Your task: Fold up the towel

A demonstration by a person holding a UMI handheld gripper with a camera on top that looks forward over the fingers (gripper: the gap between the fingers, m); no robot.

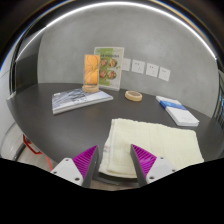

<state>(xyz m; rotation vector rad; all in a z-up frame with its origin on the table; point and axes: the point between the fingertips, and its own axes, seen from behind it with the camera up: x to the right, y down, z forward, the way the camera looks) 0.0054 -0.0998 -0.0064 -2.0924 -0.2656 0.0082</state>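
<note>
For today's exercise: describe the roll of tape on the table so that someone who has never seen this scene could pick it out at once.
Start at the dark table, with the pale folded towel lying just ahead of the open claw. Look beyond the towel towards the wall, where the tape roll lies flat. It is the only small ring there; the booklet and the blue-and-white item either side are flat and rectangular.
</note>
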